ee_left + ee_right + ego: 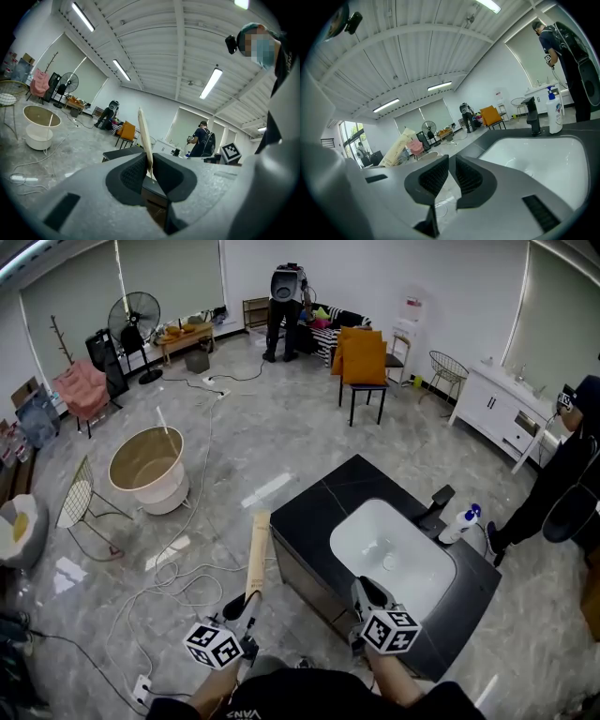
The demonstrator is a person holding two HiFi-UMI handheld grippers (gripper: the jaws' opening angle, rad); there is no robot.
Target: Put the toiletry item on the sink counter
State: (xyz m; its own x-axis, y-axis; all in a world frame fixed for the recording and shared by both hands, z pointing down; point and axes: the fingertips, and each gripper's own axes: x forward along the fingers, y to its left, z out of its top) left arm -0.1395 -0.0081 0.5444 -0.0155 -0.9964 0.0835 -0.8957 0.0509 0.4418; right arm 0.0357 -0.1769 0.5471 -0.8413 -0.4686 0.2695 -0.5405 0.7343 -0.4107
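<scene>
Left hand-held gripper (242, 610): jaws pinched on the lower end of the toiletry item, a long tan tube (257, 554). In the left gripper view the tube (145, 138) stands up out of the narrow gap between the two dark pads of the left hand-held gripper (149, 164), leaning slightly left. Pads press on both flat sides.

Tube position: in the air, to the left of the black worktop (319, 498), not on it. In the head view its far end points away from the person and it lies over the grey floor (234, 437), near the worktop's left corner.

Right hand-held gripper (367, 594): at the near edge of the worktop, beside the white basin (389, 549). In the right gripper view its pads (452, 171) are drawn almost together, only a thin slit left, with nothing in it.

On the worktop behind the basin: a black faucet (436, 507), and just right of it a white bottle with a blue cap (459, 524), upright.

A person in dark clothes (562, 474) stands beyond the worktop's right end.
</scene>
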